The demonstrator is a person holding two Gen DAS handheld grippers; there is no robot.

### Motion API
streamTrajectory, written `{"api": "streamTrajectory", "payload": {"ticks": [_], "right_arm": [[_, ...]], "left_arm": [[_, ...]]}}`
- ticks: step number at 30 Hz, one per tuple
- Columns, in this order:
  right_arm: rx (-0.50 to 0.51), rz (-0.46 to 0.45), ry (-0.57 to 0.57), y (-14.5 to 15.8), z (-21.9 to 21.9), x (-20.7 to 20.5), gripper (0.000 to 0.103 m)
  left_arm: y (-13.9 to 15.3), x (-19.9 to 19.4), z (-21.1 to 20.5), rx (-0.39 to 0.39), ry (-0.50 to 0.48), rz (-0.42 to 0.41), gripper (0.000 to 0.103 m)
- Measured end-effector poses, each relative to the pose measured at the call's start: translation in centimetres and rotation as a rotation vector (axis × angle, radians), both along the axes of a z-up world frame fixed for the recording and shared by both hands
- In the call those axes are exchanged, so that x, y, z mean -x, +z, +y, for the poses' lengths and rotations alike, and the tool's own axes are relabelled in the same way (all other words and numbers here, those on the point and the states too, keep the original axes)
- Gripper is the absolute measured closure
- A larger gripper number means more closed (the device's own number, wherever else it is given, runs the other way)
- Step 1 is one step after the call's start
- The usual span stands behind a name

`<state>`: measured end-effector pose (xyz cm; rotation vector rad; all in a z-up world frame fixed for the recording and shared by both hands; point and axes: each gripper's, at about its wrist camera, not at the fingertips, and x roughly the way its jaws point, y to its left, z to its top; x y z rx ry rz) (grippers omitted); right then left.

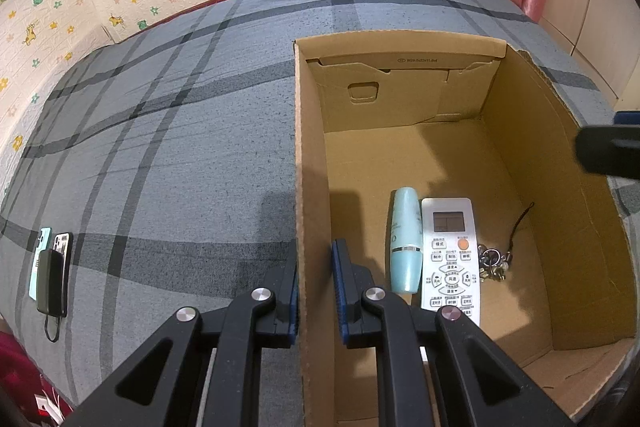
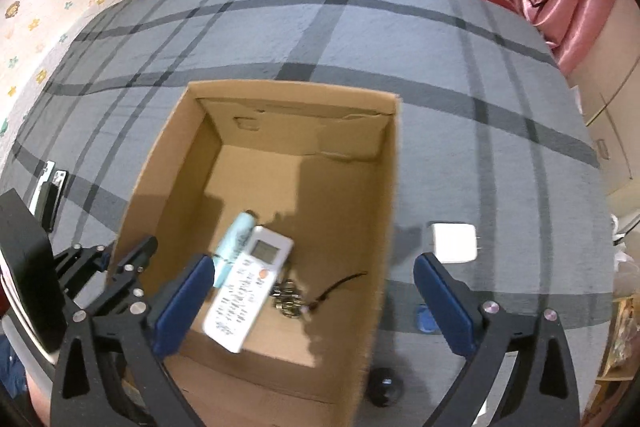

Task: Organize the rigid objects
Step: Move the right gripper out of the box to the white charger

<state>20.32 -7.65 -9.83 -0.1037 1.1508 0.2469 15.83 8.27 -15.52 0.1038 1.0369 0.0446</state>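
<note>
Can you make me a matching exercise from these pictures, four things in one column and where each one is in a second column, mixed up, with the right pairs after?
Things:
1. remote control
2. teal bottle
3. white charger
4. phones

Places:
A. on the bedspread, outside the box's right wall
B. in the cardboard box, between the bottle and the keys
C. on the bedspread, far left of the box
D. in the box, on the remote's left side

Pairs: 1-B, 2-D, 3-A, 4-C
</note>
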Motion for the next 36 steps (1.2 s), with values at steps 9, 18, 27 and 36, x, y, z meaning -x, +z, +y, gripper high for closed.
{"api": "streamTrajectory", "payload": {"ticks": [9, 18, 27, 36], "right_arm": [[0.018, -0.021, -0.066, 1.1, -5.4, 0.6, 0.001], [0.051, -0.026, -0.142, 0.7, -10.7, 2.2, 0.001], [0.070, 0.015, -0.212, -2.1, -15.1, 4.3, 0.001], [0.086, 0.077, -0.271, -6.0, -18.2, 6.6, 0.001]], "left_arm": [[0.1, 0.1, -0.1, 0.000, -0.001, 0.000, 0.088], [0.1, 0.1, -0.1, -0.002, -0.002, -0.001, 0.089], [0.1, 0.2, -0.1, -0.003, -0.001, -0.002, 0.089], [0.1, 0.4, -0.2, -0.009, -0.002, -0.002, 0.089]]}}
